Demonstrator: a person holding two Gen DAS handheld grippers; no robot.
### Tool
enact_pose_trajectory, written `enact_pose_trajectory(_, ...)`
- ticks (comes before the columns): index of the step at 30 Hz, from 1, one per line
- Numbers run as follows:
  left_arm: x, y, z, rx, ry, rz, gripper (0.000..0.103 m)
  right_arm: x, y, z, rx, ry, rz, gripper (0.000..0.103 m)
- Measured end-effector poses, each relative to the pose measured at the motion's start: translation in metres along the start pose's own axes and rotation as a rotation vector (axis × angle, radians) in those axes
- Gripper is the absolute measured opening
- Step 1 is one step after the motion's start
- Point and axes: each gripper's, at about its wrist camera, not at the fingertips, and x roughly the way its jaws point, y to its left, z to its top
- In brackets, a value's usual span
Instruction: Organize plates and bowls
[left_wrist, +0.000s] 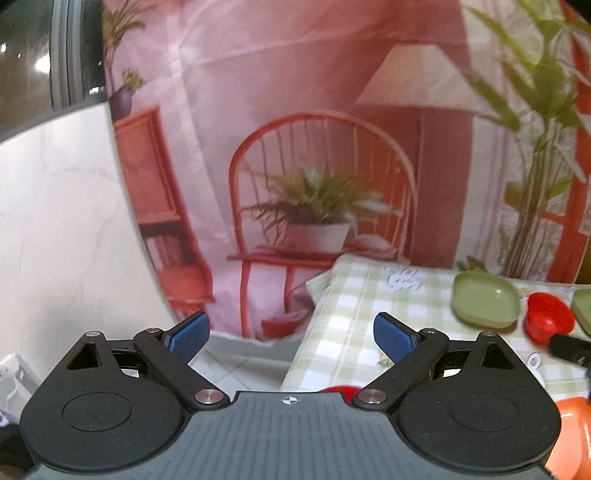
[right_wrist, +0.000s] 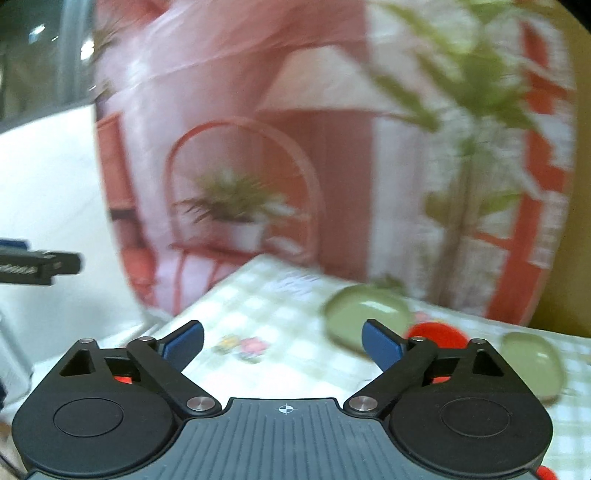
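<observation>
A green checked tablecloth covers the table (left_wrist: 369, 295); it also shows in the right wrist view (right_wrist: 280, 317). On it lie a green leaf-shaped plate (left_wrist: 484, 301) (right_wrist: 365, 314), a red bowl (left_wrist: 546, 321) (right_wrist: 436, 334) and a second green plate (left_wrist: 581, 308) (right_wrist: 532, 363). My left gripper (left_wrist: 291, 338) is open and empty, held above the table's left corner. My right gripper (right_wrist: 282, 345) is open and empty, above the cloth just left of the first green plate. The right view is blurred.
An orange object (left_wrist: 572, 435) sits at the lower right of the left view, and a red rim (left_wrist: 340, 389) peeks over the gripper body. A pink printed backdrop (left_wrist: 295, 147) hangs behind the table. A white wall (left_wrist: 55, 221) is at left. The other gripper's side (right_wrist: 37, 267) shows at left.
</observation>
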Motion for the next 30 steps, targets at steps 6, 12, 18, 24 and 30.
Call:
enact_pose_trajectory(6, 0.038, 0.026, -0.026, -0.076, 0.103, 0.013, 0.095, 0.05, 0.049, -0.006, -0.072, 0.069, 0.132, 0.076)
enact_pose_trajectory(12, 0.068, 0.039, -0.048, -0.091, 0.169, 0.02, 0.094, 0.102, 0.073, -0.013, -0.071, 0.163, 0.202, 0.065)
enact_pose_trajectory(18, 0.088, 0.042, -0.062, -0.103, 0.231, -0.004, 0.088, 0.134, 0.08, -0.03, -0.064, 0.257, 0.223, 0.055)
enact_pose_trajectory(24, 0.095, 0.037, -0.074, -0.122, 0.276, -0.052, 0.087, 0.141, 0.081, -0.042, -0.051, 0.296, 0.234, 0.044)
enact_pose_trajectory(30, 0.097, 0.027, -0.089, -0.13, 0.306, -0.084, 0.076, 0.145, 0.081, -0.05, -0.035, 0.313, 0.243, 0.031)
